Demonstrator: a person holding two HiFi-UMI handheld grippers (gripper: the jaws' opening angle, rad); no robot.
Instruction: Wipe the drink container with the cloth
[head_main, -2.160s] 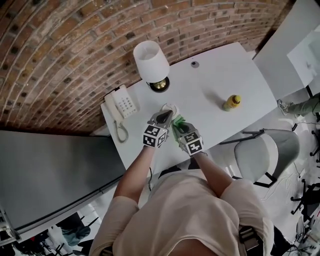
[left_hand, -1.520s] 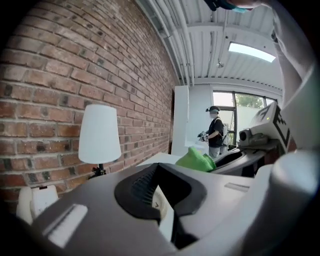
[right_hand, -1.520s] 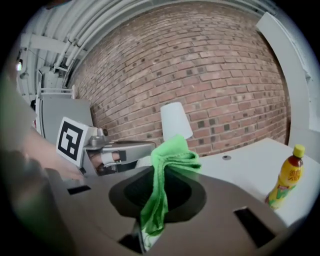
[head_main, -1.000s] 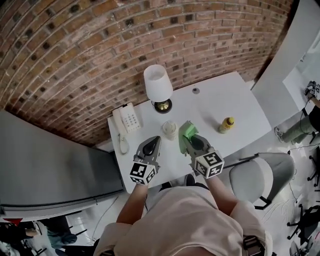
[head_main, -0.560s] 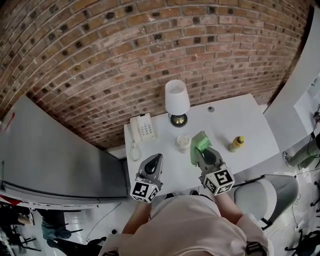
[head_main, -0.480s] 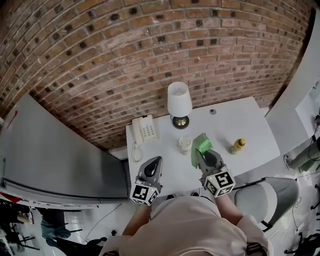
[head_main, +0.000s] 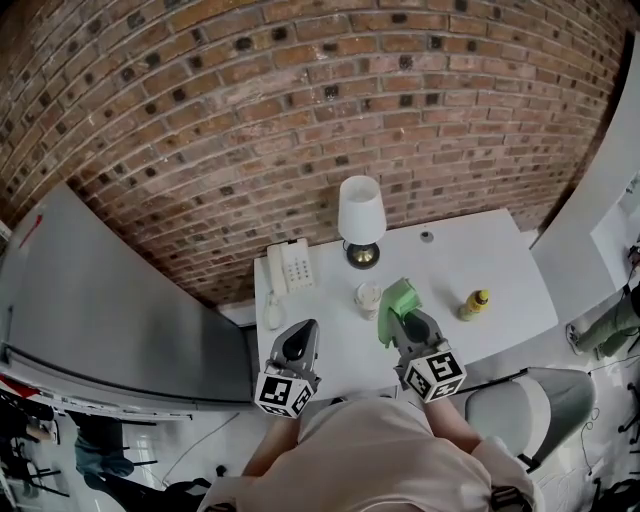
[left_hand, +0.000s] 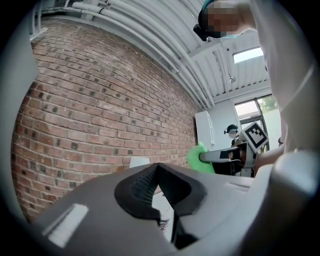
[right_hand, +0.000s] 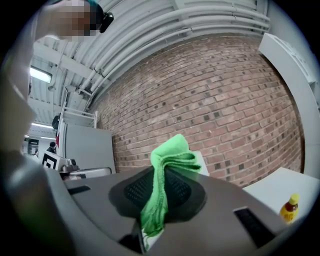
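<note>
Leaves the drink container (head_main: 368, 297) standing alone on the surface (head_main: 480, 250), in front of the lamp (head_main: 360, 208). Draws both back off it: right gripper (head_main: 408, 318) pinching the green cloth (head_main: 402, 297), left gripper (head_main: 303, 333) pressed together, empty. Suggests wiping finished.

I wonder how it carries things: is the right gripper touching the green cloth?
Touching. The right gripper view shows the cloth pinched between the shut jaws of the right gripper, its folded end sticking out above them.
</note>
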